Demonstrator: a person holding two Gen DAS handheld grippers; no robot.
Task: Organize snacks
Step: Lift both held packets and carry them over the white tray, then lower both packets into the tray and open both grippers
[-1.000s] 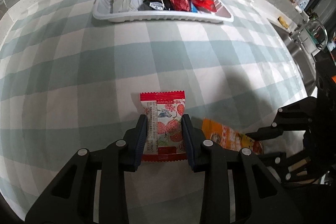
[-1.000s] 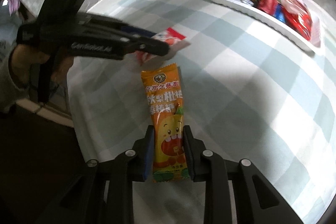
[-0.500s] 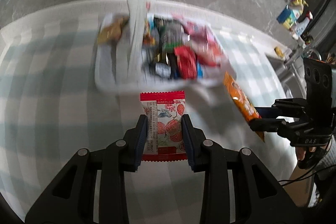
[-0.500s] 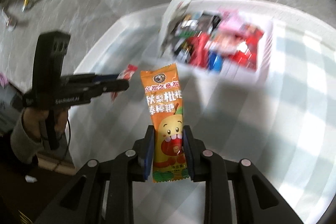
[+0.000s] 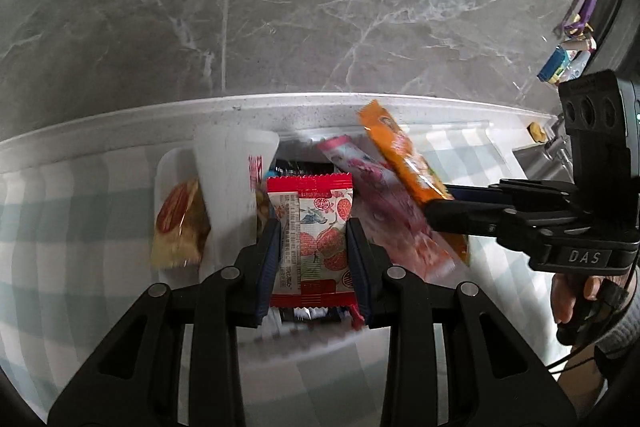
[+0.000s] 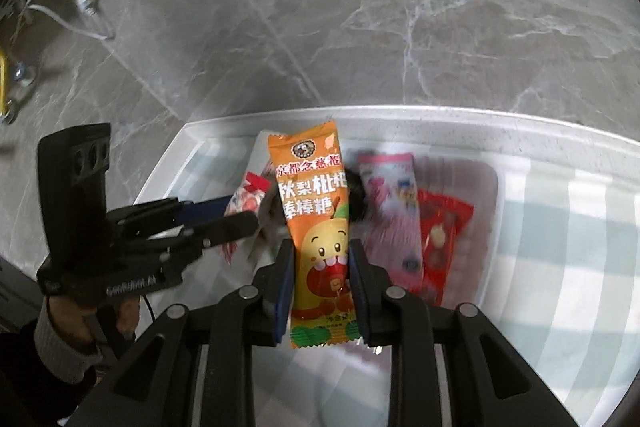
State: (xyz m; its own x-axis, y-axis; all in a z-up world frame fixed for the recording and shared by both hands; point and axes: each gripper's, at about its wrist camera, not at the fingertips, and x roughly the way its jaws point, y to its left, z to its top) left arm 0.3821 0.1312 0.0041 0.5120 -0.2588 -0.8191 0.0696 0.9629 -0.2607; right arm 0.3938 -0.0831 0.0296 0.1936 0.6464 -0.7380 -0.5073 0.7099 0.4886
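Note:
My left gripper [image 5: 314,227] is shut on a red-and-white snack packet [image 5: 314,235] and holds it above the white tray [image 5: 166,171] of snacks. My right gripper [image 6: 320,247] is shut on a long orange candy packet [image 6: 316,211], also held over the tray [image 6: 490,183]. In the left wrist view the right gripper [image 5: 444,203] comes in from the right with the orange packet [image 5: 404,155]. In the right wrist view the left gripper [image 6: 236,217] comes in from the left with its packet [image 6: 246,197].
The tray holds several packets, among them a tall white one [image 5: 228,183], a pink one [image 5: 376,195] and a red one [image 6: 440,227]. The checked tablecloth [image 6: 560,227] ends at a white edge [image 5: 120,123] just beyond the tray, with grey marble floor [image 5: 280,7] past it.
Both grippers have lifted their packets off the tablecloth and carried them forward to just over the tray. The two grippers have come closer together.

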